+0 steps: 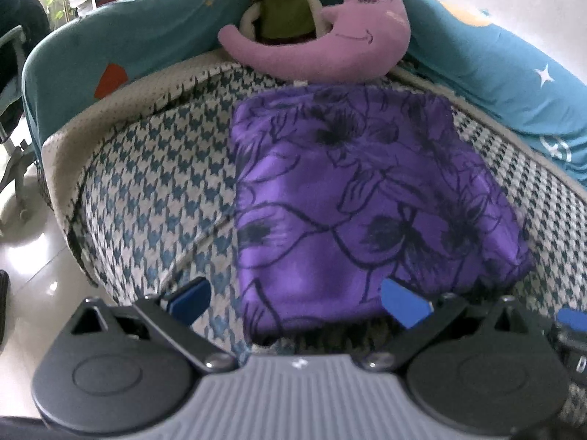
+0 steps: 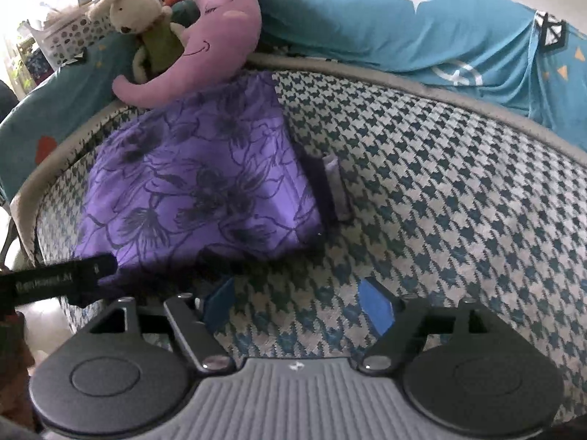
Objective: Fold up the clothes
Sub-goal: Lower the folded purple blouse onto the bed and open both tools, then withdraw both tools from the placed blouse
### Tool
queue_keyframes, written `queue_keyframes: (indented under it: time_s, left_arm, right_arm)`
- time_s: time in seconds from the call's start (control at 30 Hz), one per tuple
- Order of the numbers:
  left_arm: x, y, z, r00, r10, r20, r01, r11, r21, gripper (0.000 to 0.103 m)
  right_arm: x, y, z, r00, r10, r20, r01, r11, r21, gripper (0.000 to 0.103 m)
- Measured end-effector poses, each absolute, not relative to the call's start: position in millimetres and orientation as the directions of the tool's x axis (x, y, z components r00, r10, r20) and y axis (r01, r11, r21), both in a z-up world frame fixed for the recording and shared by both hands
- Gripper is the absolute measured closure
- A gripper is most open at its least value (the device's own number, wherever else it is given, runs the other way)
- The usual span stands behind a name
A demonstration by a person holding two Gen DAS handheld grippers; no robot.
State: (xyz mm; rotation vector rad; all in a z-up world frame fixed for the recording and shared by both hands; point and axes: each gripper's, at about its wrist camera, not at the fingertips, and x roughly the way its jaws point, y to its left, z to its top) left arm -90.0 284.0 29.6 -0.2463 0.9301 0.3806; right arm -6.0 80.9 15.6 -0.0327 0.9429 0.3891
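Left gripper (image 1: 295,300): jaws spread wide, nothing between the pads. The near edge of the purple cloth (image 1: 352,198) lies just ahead and partly between the blue fingers (image 1: 403,302); the right-hand finger overlaps the cloth's near hem, and whether it touches cannot be told. This is the nearer hand to the cloth.

Right gripper (image 2: 299,304): jaws spread, nothing between them, only the checked sofa seat (image 2: 458,190) beneath. The cloth lies ahead and to the left of these jaws, apart from them; its near right corner is the closest part.

Purple cloth: folded into a thick, roughly rectangular packet, purple with dark outlined flowers. The long axis runs away from both grippers, from the seat's front edge toward the backrest. The surface is mostly flat with soft wrinkles. A narrow band or strap (image 2: 335,187), paler on one face, sticks out along the right side.

Judgement: the fold looks well along; any further fold or tidying would start from the near hem, best reached by the left gripper, while the stray band falls to the right one.

Beyond the far hem: a pink moon-shaped cushion (image 1: 330,44), touching or just overlapping the cloth's far edge, with a stuffed rabbit (image 1: 282,7) leaning in its curve. Behind these, teal pillows (image 2: 403,25).
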Motion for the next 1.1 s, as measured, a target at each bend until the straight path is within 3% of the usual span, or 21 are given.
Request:
queue_keyframes:
  time_s: [0.47, 0.67, 1.1]
  left_arm:
    - [-89, 283, -1, 0.440, 0.169, -0.882, -0.435, 0.899, -0.045, 0.000]
    - [-87, 275, -8, 0.434, 0.195, -0.880, -0.426, 0.905, -0.010, 0.000]
    - [-83, 279, -9, 0.433, 0.173, -0.885, -0.424, 0.905, -0.030, 0.000]
  right_arm:
    - [8, 88, -10, 0.459, 0.237, -0.856, -0.321, 0.943, 0.089, 0.027]
    - [8, 93, -14, 0.460, 0.223, -0.860, -0.340, 0.939, 0.061, 0.018]
    - [7, 102, -17, 0.464, 0.187, -0.866, -0.357, 0.934, 0.011, 0.013]
